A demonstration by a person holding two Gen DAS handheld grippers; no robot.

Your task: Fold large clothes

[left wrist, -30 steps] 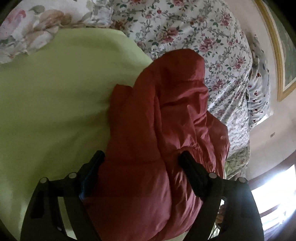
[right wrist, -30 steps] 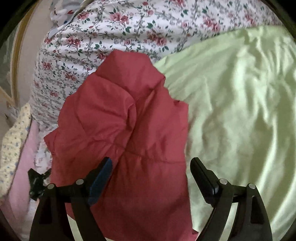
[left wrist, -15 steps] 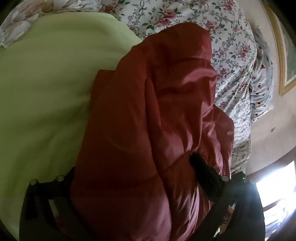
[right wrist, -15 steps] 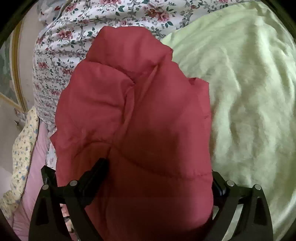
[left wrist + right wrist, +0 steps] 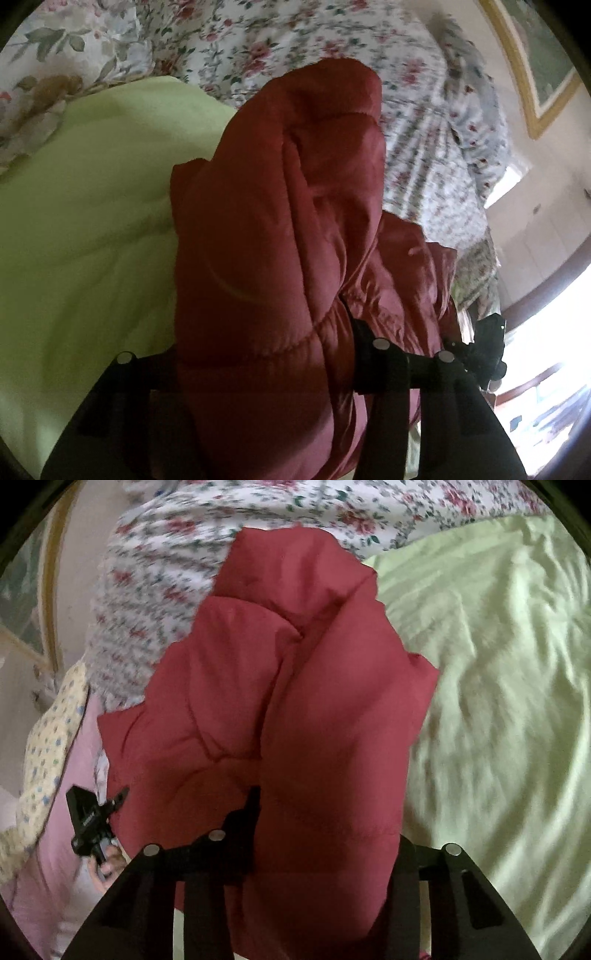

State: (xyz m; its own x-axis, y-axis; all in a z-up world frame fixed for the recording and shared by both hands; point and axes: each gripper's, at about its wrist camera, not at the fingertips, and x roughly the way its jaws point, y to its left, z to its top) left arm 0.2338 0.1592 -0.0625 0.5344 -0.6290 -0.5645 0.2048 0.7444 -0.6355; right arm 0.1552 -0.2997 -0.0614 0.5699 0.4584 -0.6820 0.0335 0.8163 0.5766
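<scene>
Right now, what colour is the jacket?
Dark red jacket, clearest in the right wrist view.

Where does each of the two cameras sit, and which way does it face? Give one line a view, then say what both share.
Left wrist: sits on the left gripper, facing forward and down at the red padded jacket on the green sheet; its closing jaws squeeze the jacket.
Right wrist: sits on the right gripper, facing forward and down at the jacket; its jaws also close on it; a hand shows lower left.
Shared: jacket, green sheet, floral bedding.
</scene>
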